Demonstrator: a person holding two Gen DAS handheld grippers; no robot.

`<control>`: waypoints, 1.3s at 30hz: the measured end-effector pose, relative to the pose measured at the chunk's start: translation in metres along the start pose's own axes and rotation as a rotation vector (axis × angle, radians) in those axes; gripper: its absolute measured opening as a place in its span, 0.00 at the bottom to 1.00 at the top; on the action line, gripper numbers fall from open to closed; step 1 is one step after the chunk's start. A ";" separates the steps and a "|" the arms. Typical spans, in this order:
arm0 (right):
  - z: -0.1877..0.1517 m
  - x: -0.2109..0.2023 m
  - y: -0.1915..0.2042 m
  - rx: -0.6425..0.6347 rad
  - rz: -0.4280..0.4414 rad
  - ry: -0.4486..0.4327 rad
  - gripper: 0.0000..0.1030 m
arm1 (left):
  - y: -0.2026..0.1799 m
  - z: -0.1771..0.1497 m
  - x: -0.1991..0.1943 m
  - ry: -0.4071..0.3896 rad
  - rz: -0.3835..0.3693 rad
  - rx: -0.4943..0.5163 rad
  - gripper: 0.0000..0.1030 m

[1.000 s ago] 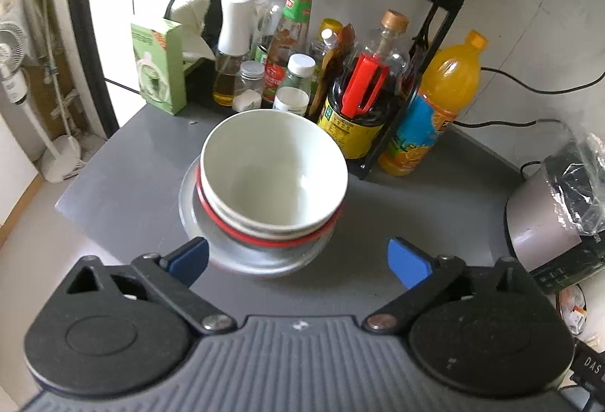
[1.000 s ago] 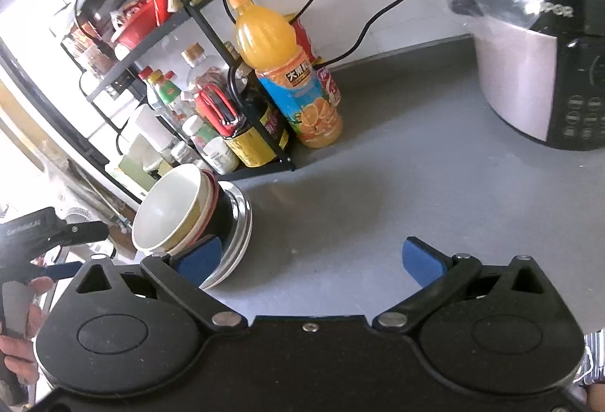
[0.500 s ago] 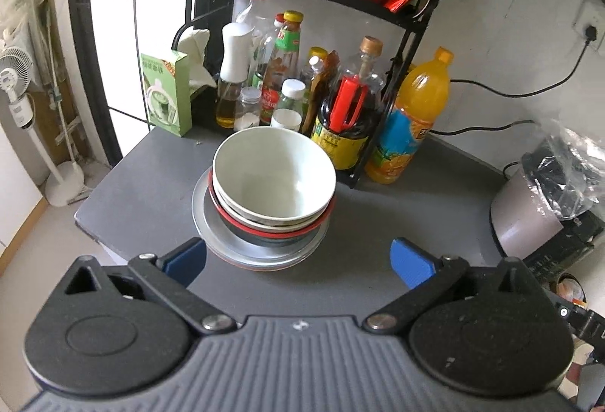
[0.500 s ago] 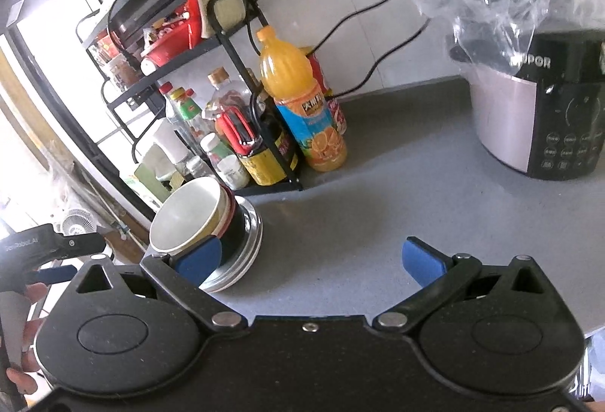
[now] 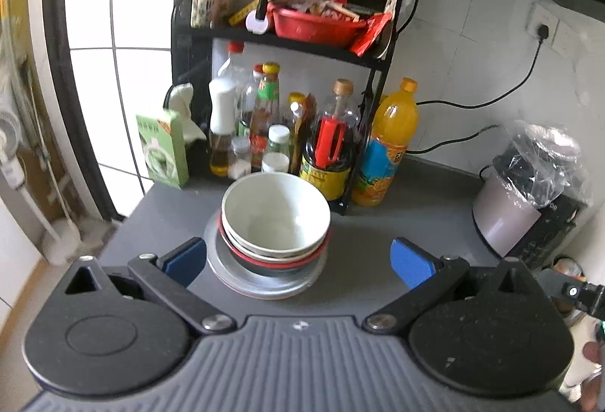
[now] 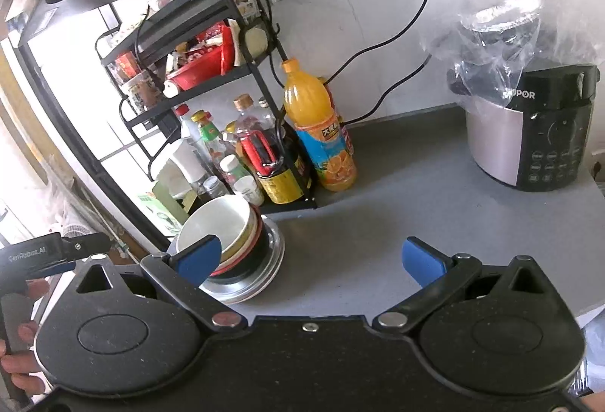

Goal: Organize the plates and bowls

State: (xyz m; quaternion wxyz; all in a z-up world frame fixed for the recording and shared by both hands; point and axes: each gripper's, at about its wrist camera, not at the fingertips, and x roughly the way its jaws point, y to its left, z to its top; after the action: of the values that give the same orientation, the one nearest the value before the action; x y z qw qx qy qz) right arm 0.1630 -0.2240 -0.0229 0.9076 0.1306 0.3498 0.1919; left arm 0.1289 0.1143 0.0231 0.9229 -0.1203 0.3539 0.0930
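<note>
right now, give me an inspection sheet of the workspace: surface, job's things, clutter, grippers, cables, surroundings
surface: grey counter, bare in the middle.
job's things: white bowl nested on top of a bowl stack on a metal plate, near the counter's left end.
clutter: orange juice bottle; condiment bottles on the black rack; green box; bagged cooker.
grippers: left gripper open, empty, behind the stack; right gripper open, empty.
cables: black cords along the tiled wall.
surroundings: window at left.
</note>
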 end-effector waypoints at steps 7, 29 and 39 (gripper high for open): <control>-0.002 -0.027 0.020 -0.002 -0.101 -0.004 1.00 | 0.003 0.001 -0.025 -0.014 -0.002 0.021 1.00; -0.044 -0.084 0.056 -0.089 -0.220 -0.042 1.00 | -0.009 -0.046 -0.084 -0.028 -0.003 0.116 1.00; -0.042 -0.096 0.054 -0.091 -0.257 -0.054 1.00 | -0.003 -0.043 -0.096 -0.041 0.020 0.114 1.00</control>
State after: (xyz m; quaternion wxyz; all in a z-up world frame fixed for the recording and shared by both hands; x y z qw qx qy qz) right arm 0.0550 -0.2136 0.0232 0.9387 0.0484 0.3301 0.0862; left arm 0.0324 0.0904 0.0574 0.9342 -0.0623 0.3408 0.0845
